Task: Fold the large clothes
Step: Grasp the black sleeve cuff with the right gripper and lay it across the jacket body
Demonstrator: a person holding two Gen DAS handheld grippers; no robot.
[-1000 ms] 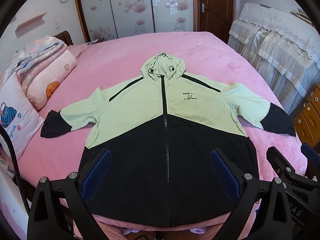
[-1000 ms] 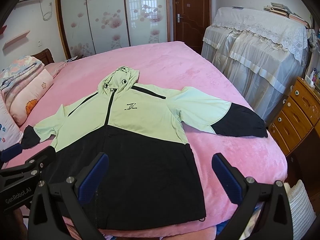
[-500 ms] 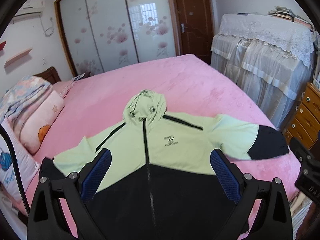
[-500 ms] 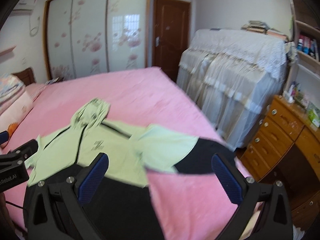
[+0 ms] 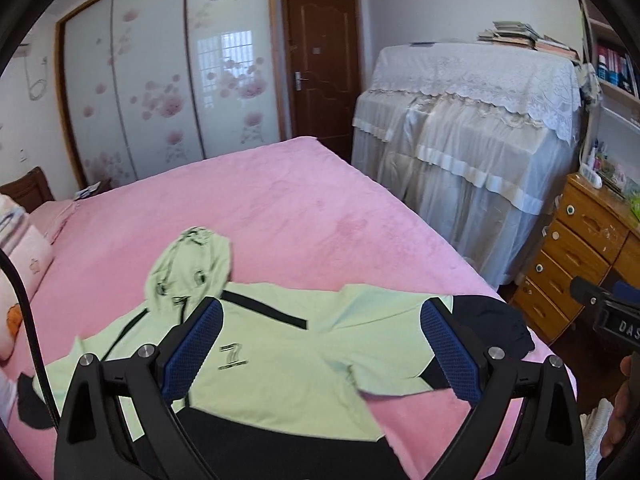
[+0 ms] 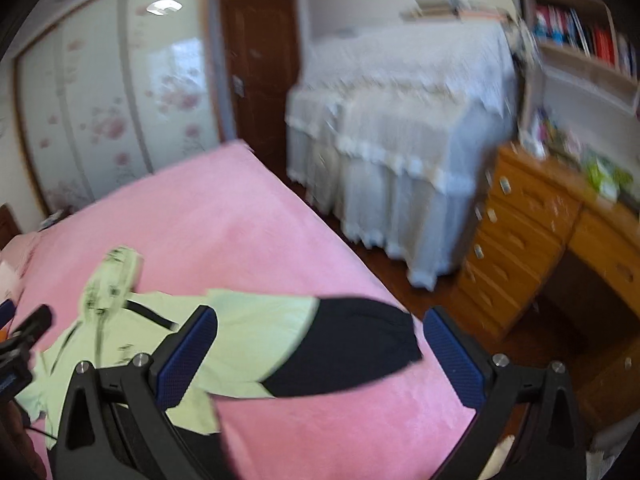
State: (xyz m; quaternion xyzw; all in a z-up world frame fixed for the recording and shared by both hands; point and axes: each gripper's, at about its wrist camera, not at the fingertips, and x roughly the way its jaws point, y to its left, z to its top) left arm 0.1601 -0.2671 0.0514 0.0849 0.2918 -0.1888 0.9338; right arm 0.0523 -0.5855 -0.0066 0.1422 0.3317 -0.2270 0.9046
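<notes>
The left tongs (image 5: 320, 348) and the right tongs (image 6: 320, 354) are both held spread wide above the near edge of the bed (image 5: 304, 208), with nothing between their blue pads. The bed is covered by a pink blanket, and on it a jacket (image 5: 280, 344) is laid flat, front up, its hood (image 5: 192, 268) pointed toward the far wardrobe (image 5: 160, 92). The jacket is pale green above and black below, and one sleeve with a black cuff (image 6: 344, 348) is stretched toward the side of the bed nearest a wooden chest of drawers (image 6: 520, 240). A piece of furniture draped in white lace cloth (image 5: 472, 128) is seen beyond the bed, beside a brown door (image 5: 320, 68). The right wrist view is blurred.
</notes>
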